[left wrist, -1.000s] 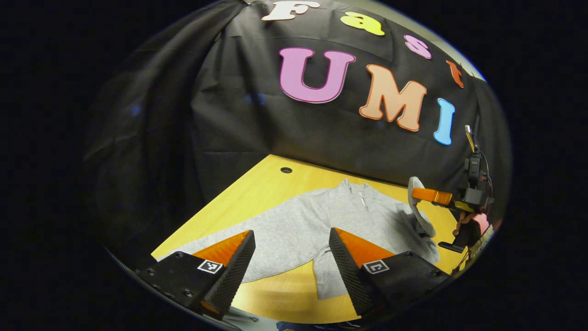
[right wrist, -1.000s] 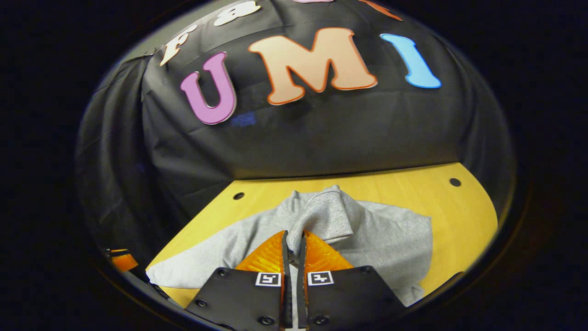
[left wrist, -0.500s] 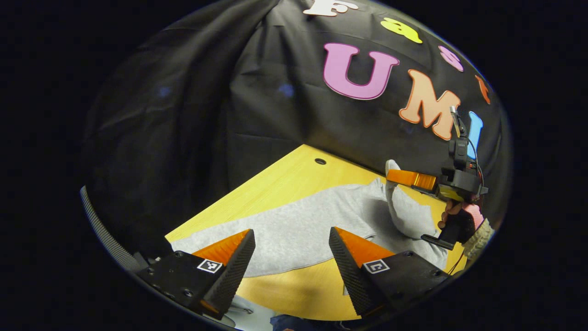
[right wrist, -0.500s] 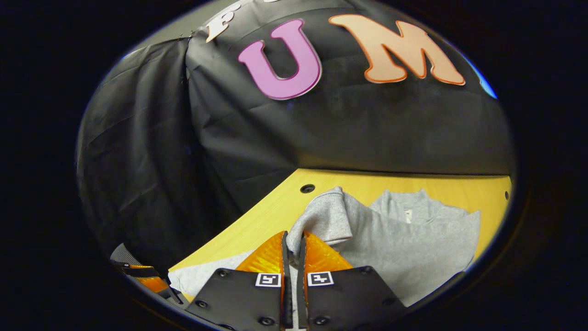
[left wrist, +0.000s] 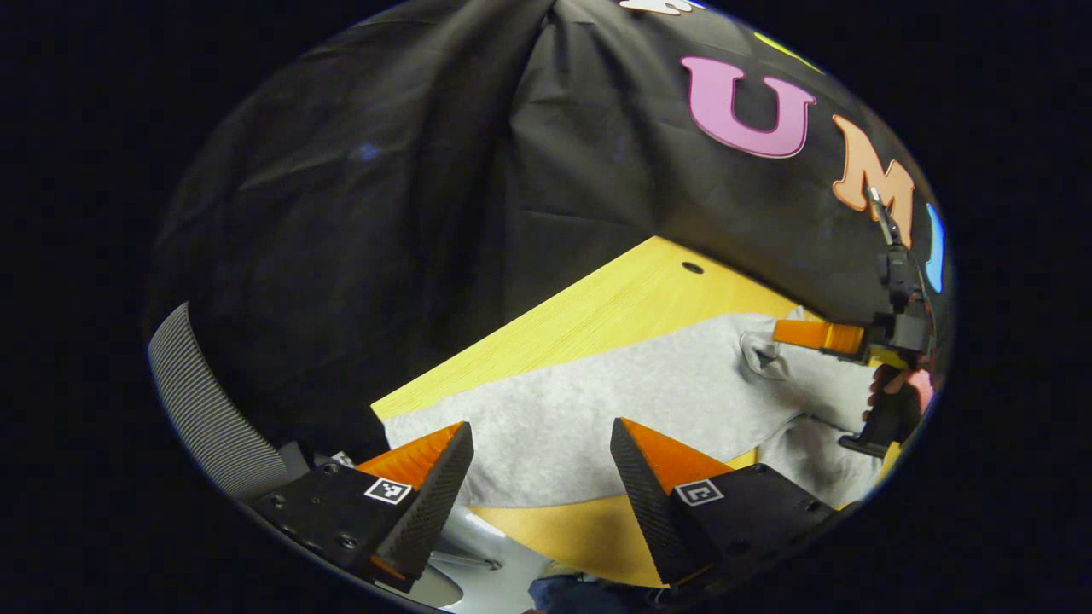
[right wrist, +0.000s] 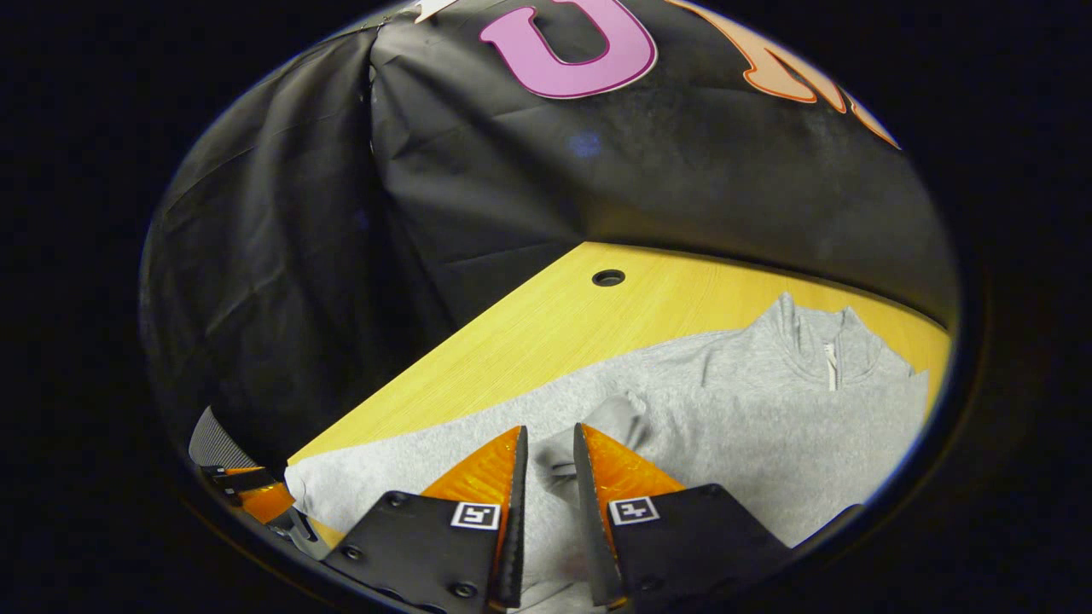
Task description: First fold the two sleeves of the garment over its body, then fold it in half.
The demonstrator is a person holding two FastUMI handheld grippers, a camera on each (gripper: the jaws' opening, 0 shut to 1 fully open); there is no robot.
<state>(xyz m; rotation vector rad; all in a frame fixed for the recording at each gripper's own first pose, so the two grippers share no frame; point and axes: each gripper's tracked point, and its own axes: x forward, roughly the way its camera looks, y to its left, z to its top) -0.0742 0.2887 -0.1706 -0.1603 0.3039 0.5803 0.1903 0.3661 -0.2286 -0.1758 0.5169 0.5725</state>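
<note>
Grey garment lay flat on the yellow counter, its right sleeve cuff now brought down onto the body and the right tool parted a crack from its earlier clamp, probably releasing; left tool wide open, empty.

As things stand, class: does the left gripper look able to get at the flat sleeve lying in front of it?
Probably yes. The left gripper is open, and the flat sleeve lies spread on the table just beyond its fingertips with nothing between them.
</note>
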